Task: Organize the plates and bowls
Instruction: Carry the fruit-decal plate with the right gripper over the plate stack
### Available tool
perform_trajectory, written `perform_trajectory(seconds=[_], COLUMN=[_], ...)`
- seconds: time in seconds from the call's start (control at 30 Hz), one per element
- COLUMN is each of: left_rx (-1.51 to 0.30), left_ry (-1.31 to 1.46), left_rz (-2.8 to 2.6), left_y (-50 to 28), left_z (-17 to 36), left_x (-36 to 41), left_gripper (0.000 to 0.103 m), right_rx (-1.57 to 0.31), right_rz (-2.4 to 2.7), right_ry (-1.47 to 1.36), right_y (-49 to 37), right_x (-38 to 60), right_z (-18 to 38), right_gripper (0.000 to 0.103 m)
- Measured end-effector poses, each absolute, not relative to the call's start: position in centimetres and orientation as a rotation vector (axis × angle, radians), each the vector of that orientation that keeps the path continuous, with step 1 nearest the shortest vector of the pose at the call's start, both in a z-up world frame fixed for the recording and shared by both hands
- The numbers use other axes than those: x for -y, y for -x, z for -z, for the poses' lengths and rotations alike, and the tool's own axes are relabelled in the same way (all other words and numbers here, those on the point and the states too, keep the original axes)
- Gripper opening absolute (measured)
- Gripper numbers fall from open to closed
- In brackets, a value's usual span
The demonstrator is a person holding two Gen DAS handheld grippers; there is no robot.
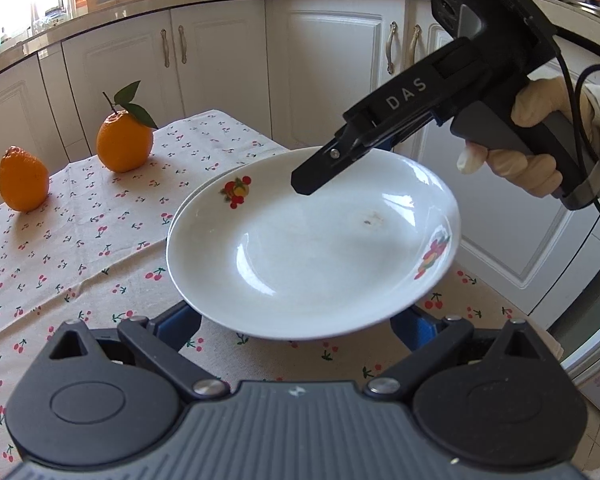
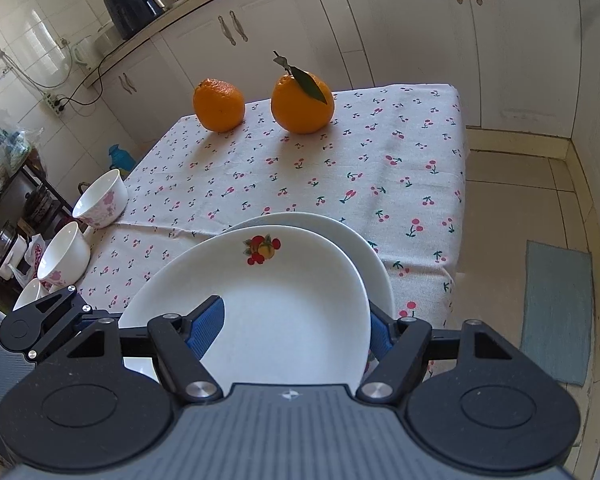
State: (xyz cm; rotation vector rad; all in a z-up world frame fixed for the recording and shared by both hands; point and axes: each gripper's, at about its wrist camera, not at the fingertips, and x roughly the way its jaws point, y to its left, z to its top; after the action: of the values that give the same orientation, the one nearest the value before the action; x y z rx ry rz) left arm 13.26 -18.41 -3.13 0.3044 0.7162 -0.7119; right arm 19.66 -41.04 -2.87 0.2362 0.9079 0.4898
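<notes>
1. A kitchen with cream cabinets point(image 1: 332, 60) holds a table under a cherry-print cloth point(image 2: 340, 168).
2. The right gripper point(image 2: 296, 328) has its blue pads point(image 2: 208, 324) set either side of the rim of a white plate point(image 2: 268, 300), one pad over the inner face and the other behind the rim, so the jaws are narrowed onto it and grip it.
3. In the left wrist view the same gripper point(image 1: 312, 184) reaches in from the upper right, its tip over the plate's point(image 1: 312, 248) far rim.
4. The left gripper point(image 1: 296, 328) has its pads point(image 1: 180, 324) spread wide under the plate's near edge; whether they touch it cannot be told.
5. The plate is tilted and lies over a second plate point(image 2: 364, 248), whose rim shows behind and to the right of it, near the table's right edge.
6. Fruit decals mark the held plate's rim.
7. Two bowls point(image 2: 100, 200) with pink flowers stand at the table's left edge, one behind the other, with a third white dish partly visible nearer the camera.
8. Two oranges point(image 2: 300, 100) sit near the far edge, close together but apart, the right one with a leaf.
9. A blue mat point(image 2: 556, 312) lies on the tiled floor to the right.
</notes>
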Motion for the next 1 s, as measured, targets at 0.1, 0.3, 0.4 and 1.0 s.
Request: perform_trajectory(seconds=[0.1, 0.3, 0.4, 1.0], left_rx=[-0.720, -0.727, -0.732, -0.713], left_ry=[-0.305, -0.283, -0.268, -0.273], left_rz=[0.712, 0.722, 0.726, 0.727], left_y=[-13.52, -13.65, -13.91, -13.59], left_z=[3.30, 3.45, 3.50, 3.42], left_x=[18.52, 18.30, 18.16, 17.79], left_gripper=[0.100, 0.101, 0.102, 0.102], right_rx=[-0.905, -0.910, -0.909, -0.915], right_rz=[-0.489, -0.478, -0.472, -0.428], right_ry=[-0.237, -0.237, -0.241, -0.195], right_y=[-19.64, -19.55, -19.52, -18.92], right_x=[41.19, 41.45, 41.53, 41.08], right_z=[2.84, 2.86, 2.88, 2.11], right_gripper=[0.078, 0.078, 0.078, 0.081])
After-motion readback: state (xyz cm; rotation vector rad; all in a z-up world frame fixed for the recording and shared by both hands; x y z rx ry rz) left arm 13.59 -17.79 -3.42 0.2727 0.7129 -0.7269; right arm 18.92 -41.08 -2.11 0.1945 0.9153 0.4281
